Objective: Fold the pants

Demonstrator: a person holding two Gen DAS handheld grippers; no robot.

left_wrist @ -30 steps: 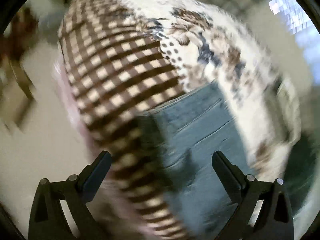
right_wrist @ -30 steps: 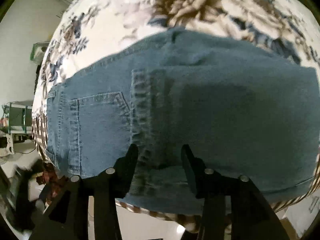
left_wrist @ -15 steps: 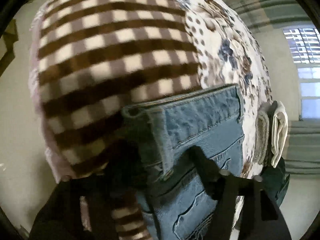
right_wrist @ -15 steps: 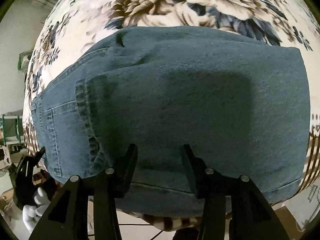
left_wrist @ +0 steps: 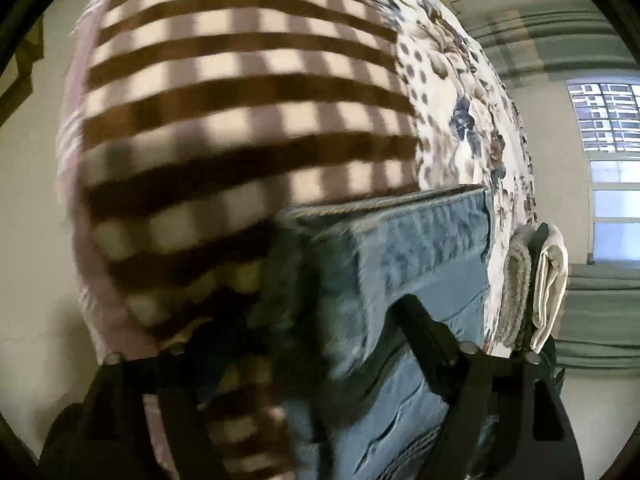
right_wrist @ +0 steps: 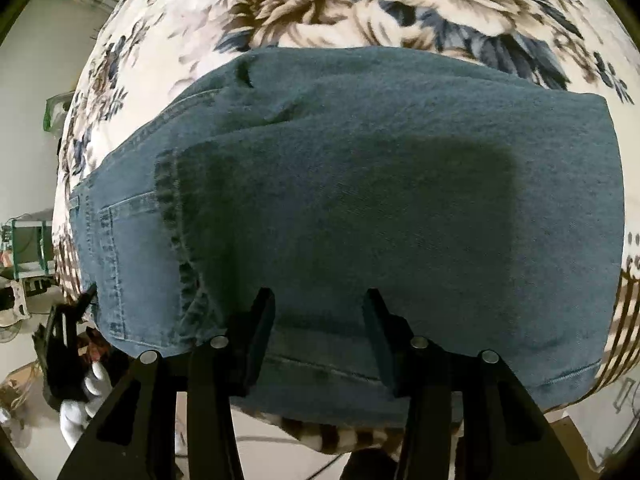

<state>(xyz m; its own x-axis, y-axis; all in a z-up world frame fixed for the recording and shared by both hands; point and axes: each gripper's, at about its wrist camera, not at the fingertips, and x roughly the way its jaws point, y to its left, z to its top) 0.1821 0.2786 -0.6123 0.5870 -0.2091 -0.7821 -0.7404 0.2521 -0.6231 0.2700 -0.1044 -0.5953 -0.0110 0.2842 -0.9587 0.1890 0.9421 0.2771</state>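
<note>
Blue denim pants (right_wrist: pixel 360 208) lie folded on a bed, with a back pocket (right_wrist: pixel 128 264) showing at the left. My right gripper (right_wrist: pixel 318 304) is open, its fingers standing over the near hem of the pants without holding cloth. My left gripper (left_wrist: pixel 320 320) has its fingers on either side of the waistband corner of the pants (left_wrist: pixel 420 236) at the bed's edge; its left finger is blurred in shadow and the grip is unclear. The left gripper also shows in the right wrist view (right_wrist: pixel 64 340), at the pants' left end.
The bed has a floral cover (right_wrist: pixel 320 4) and a brown checked blanket (left_wrist: pixel 240 100) hanging over its side. A stack of folded towels (left_wrist: pixel 536 284) sits at the bed's far edge. A window (left_wrist: pixel 612 160) and a green shelf (right_wrist: pixel 28 244) are beyond.
My left gripper moved in from above the bed's side onto the waistband corner and its fingers narrowed around it. My right gripper shifted a little along the hem and stayed open.
</note>
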